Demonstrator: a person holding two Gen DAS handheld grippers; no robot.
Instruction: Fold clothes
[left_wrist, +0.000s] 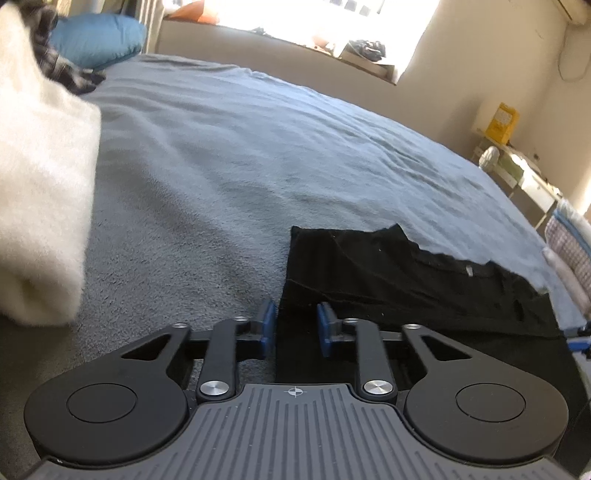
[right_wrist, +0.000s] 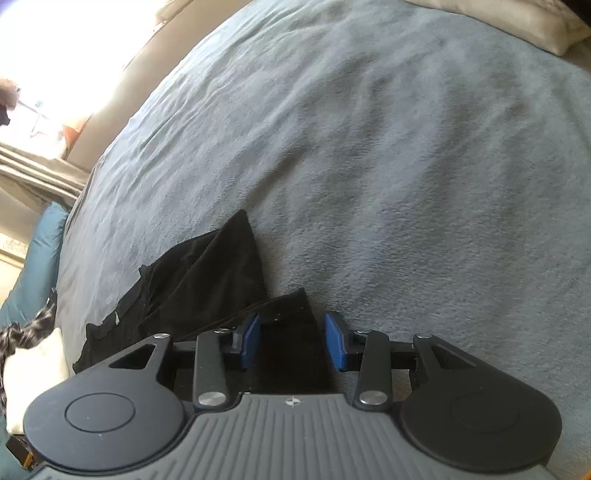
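A black garment (left_wrist: 388, 280) lies flat on the grey-blue bedspread (left_wrist: 258, 147). My left gripper (left_wrist: 295, 328) is open, its blue pads (left_wrist: 266, 325) standing either side of the garment's left edge. In the right wrist view the same black garment (right_wrist: 207, 280) lies partly folded, with a corner reaching between the pads. My right gripper (right_wrist: 293, 339) is open over that corner, its blue fingers (right_wrist: 336, 339) apart. Whether either gripper touches the cloth cannot be told.
A white folded cloth (left_wrist: 40, 177) hangs close at the left, and shows again (right_wrist: 33, 384) beside a plaid garment (right_wrist: 26, 332). A blue pillow (left_wrist: 98, 38) lies at the bed's far corner. A shelf with a yellow box (left_wrist: 502, 122) stands right. The bedspread (right_wrist: 406, 147) stretches ahead.
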